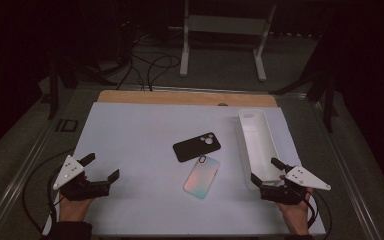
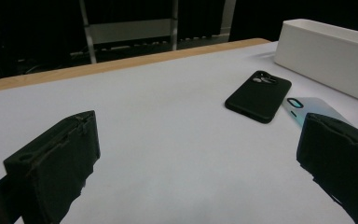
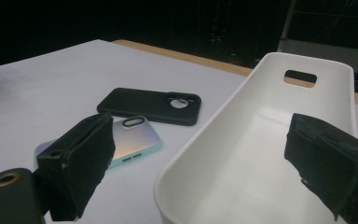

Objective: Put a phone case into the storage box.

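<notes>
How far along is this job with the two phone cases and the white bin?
It looks barely begun. Nothing looks done: the black case and the shiny case both lie on the table, and what shows of the bin is empty. In hand: nothing; the left tool and right tool are open and hold nothing, the right one at the bin's near end. Left: probably moving both cases into the bin.
</notes>
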A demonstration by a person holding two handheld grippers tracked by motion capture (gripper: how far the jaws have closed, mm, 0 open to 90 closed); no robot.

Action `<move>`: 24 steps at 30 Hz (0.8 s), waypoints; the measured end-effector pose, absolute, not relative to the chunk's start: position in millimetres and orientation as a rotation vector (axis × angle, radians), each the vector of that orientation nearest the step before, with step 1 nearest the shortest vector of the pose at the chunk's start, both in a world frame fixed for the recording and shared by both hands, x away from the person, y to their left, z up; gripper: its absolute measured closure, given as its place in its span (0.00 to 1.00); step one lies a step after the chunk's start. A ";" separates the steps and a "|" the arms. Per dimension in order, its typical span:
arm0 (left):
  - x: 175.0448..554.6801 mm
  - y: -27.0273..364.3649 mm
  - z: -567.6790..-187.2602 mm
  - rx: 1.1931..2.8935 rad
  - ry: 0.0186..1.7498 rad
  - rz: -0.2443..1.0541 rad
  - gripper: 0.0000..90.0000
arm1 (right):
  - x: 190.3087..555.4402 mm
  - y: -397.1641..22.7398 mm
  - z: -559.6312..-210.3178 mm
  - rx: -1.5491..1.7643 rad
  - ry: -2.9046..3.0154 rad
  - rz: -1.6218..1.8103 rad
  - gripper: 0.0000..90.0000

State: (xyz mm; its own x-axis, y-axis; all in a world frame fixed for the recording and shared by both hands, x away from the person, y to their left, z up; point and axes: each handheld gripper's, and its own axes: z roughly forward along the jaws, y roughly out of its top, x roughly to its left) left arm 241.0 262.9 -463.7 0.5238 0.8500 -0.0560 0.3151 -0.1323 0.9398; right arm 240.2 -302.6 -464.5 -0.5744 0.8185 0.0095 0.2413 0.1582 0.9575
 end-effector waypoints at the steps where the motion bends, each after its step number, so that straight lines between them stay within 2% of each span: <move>1: 241.0 262.9 -463.7 1.697 0.992 0.626 0.00 | 240.2 -302.6 -464.5 1.004 1.914 1.430 0.09; 24: 241.4 254.7 -459.6 1.708 1.023 0.632 0.00 | 244.9 -300.7 -465.2 0.995 1.923 1.437 0.09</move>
